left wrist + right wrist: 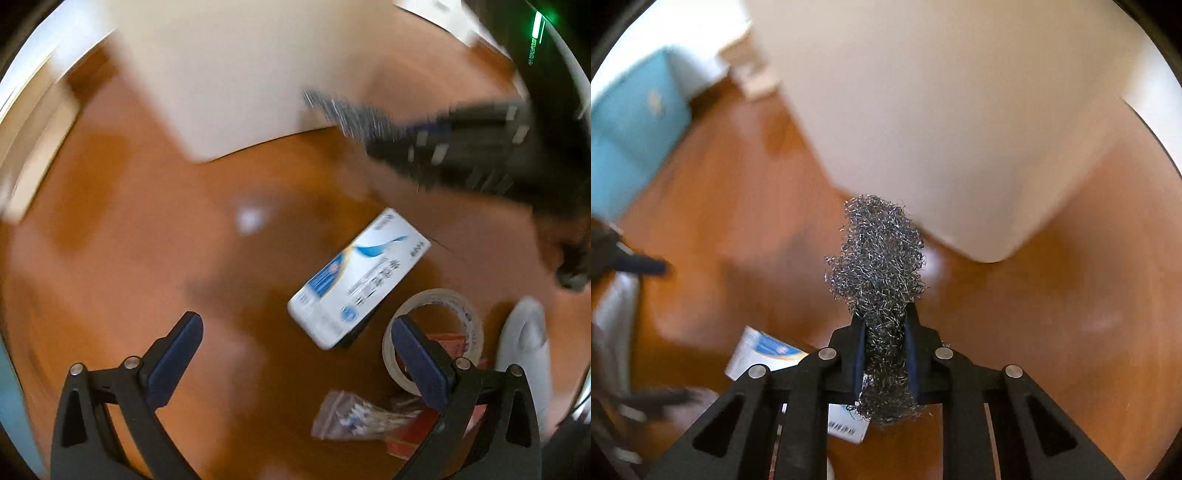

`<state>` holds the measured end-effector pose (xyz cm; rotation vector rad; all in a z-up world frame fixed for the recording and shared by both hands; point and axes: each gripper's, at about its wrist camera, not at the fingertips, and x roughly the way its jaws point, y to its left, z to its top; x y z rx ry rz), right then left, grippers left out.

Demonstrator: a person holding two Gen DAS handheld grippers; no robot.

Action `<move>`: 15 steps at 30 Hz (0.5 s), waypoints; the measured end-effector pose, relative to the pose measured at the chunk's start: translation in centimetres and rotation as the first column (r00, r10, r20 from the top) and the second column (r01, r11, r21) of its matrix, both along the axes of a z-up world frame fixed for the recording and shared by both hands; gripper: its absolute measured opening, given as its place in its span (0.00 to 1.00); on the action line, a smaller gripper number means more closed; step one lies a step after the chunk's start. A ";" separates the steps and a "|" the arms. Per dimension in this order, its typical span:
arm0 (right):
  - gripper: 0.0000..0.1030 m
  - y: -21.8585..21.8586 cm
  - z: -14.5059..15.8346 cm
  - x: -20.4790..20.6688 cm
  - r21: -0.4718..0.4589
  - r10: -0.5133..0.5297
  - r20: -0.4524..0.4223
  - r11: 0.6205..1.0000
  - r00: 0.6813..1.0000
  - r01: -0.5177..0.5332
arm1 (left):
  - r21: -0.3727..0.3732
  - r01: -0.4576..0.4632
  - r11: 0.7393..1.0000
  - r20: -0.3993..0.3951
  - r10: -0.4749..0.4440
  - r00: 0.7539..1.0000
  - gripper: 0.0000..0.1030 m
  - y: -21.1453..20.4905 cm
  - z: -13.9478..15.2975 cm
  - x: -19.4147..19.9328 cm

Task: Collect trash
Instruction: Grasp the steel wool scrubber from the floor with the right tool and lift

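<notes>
My right gripper (885,325) is shut on a grey steel wool scrubber (877,254) and holds it above the wooden table, just in front of a white bin (942,129). In the left wrist view the scrubber (347,110) and right gripper appear blurred at the upper right, by the same white bin (236,81). My left gripper (295,328) is open and empty above the table. A white and blue box (356,277) lies between its fingertips, a little ahead. A clear plastic bag (354,417) lies near its right finger.
A roll of tape (439,332) lies on a red item (417,432) at the lower right. A white object (524,343) stands at the right edge. A blue object (631,125) is at the far left. The white and blue box also shows in the right wrist view (757,350).
</notes>
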<state>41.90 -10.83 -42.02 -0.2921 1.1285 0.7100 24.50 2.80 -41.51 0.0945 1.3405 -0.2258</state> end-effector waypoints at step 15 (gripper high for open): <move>0.18 -8.0 2.4 -1.2 0.112 -0.240 -0.112 0.961 0.964 0.252 | -0.032 0.373 0.927 -0.189 -0.372 0.909 0.78 -5.3 -6.4 5.2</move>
